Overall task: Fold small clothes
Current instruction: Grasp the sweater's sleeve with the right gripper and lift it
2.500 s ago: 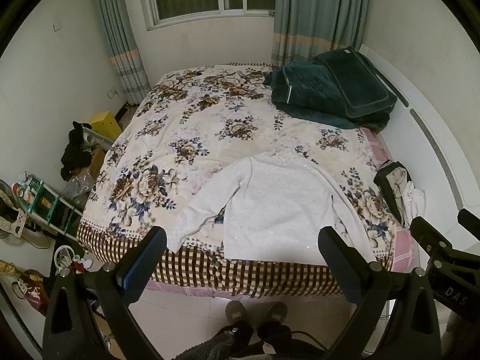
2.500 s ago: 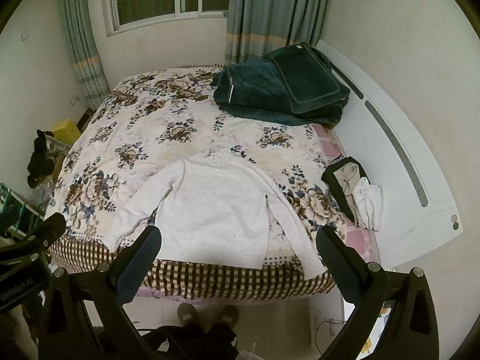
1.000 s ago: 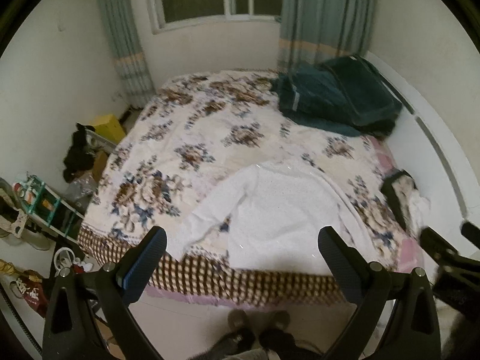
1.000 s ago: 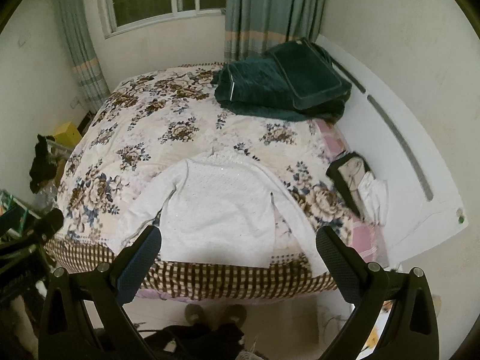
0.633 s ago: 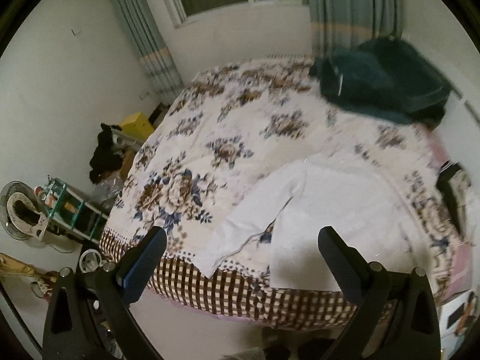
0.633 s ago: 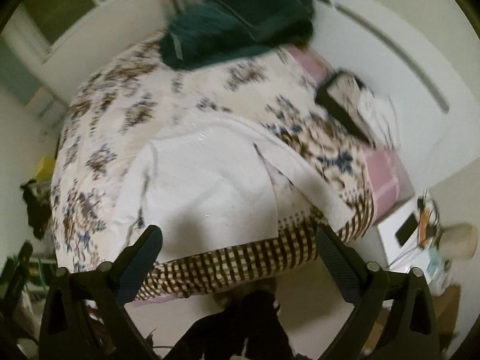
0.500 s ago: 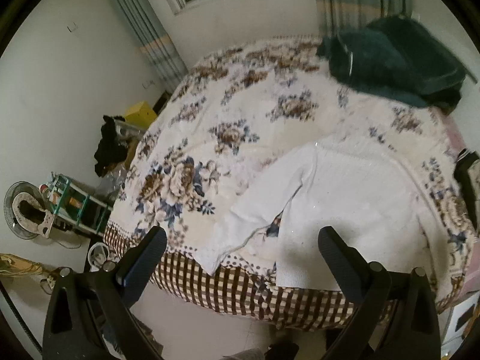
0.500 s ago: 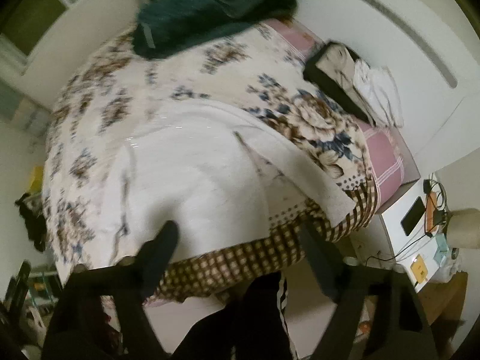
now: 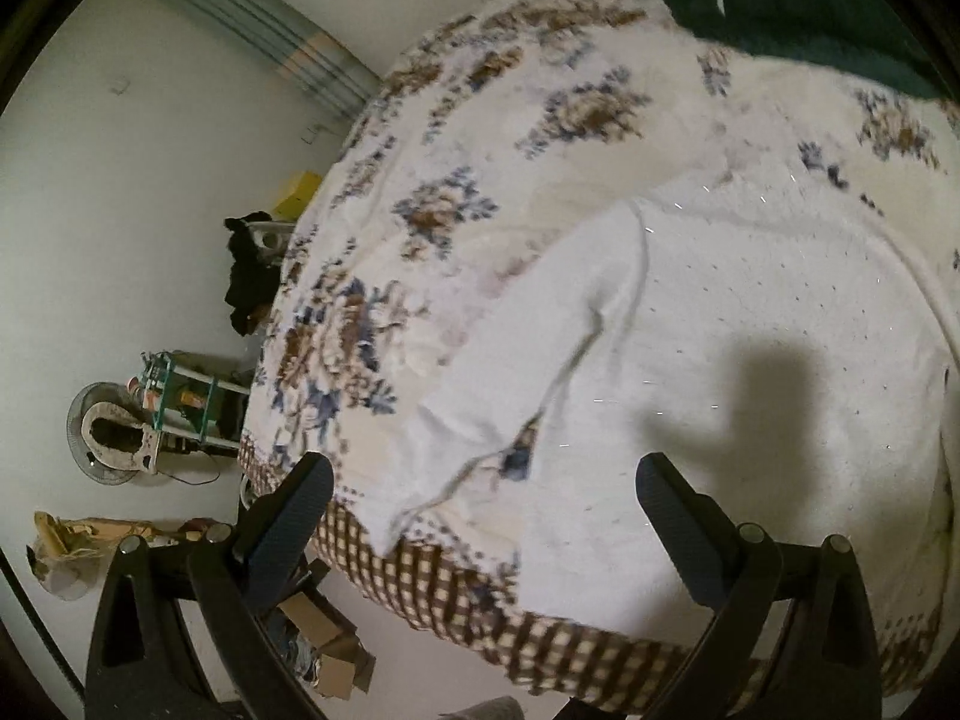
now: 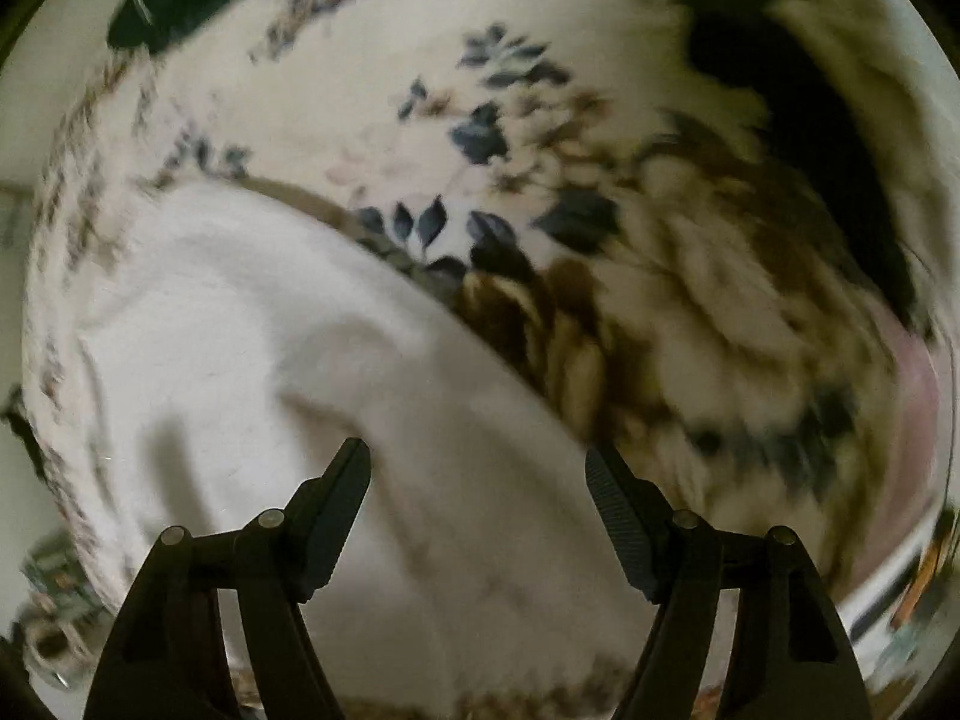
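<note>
One white sweater (image 9: 750,360) lies flat on the near part of the bed, on one flowery bedspread (image 9: 480,138). One sleeve (image 9: 510,396) reaches left toward the checked edge. The left gripper (image 9: 483,516) is wide open and holds nothing. The right gripper (image 10: 477,498) is open too, empty, close over the sweater's right side (image 10: 300,360). One dark green blanket (image 9: 798,6) sits far back.

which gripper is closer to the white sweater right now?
Right. The right gripper is low over a sleeve of the white sweater, jaws open; the left gripper hangs back near its other sleeve at the bed's edge.
</note>
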`<state>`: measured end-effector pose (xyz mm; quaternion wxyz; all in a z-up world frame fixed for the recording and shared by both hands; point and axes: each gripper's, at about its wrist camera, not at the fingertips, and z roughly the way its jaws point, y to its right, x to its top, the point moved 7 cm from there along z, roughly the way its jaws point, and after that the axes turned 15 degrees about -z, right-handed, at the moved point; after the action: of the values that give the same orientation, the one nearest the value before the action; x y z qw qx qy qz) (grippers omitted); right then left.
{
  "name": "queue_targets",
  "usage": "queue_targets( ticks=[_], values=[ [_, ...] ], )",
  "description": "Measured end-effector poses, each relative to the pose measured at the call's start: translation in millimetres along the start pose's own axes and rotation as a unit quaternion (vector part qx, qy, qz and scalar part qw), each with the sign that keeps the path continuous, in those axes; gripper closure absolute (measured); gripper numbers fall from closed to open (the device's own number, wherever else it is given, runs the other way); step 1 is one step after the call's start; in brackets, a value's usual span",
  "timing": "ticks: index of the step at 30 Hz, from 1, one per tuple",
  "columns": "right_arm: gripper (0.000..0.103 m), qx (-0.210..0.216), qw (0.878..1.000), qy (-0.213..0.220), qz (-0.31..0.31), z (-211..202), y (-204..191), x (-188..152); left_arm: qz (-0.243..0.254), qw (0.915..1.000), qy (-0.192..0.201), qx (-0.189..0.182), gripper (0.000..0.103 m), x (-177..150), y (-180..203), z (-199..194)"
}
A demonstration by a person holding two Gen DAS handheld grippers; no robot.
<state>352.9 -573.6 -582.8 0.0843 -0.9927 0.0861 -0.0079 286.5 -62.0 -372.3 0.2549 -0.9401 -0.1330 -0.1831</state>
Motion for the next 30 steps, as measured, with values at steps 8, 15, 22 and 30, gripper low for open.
queue_targets(
  ticks=[8,15,22,30],
  values=[
    [0.094,-0.032,0.999,-0.019,-0.022,81,42,70,0.018,0.9995,-0.024,-0.013,0.0,0,72,-3],
    [0.038,0.105,0.992,-0.022,0.067,46,85,20,0.041,0.9982,-0.028,-0.034,0.0,-3,114,-13],
    [0.036,0.109,0.959,-0.08,0.248,73,154,-167,0.059,0.9967,-0.029,-0.047,0.0,-13,157,-6],
    [0.03,0.097,0.923,-0.108,0.355,171,170,-258,0.106,0.9935,-0.03,-0.03,0.0,-23,174,-1]
  ],
)
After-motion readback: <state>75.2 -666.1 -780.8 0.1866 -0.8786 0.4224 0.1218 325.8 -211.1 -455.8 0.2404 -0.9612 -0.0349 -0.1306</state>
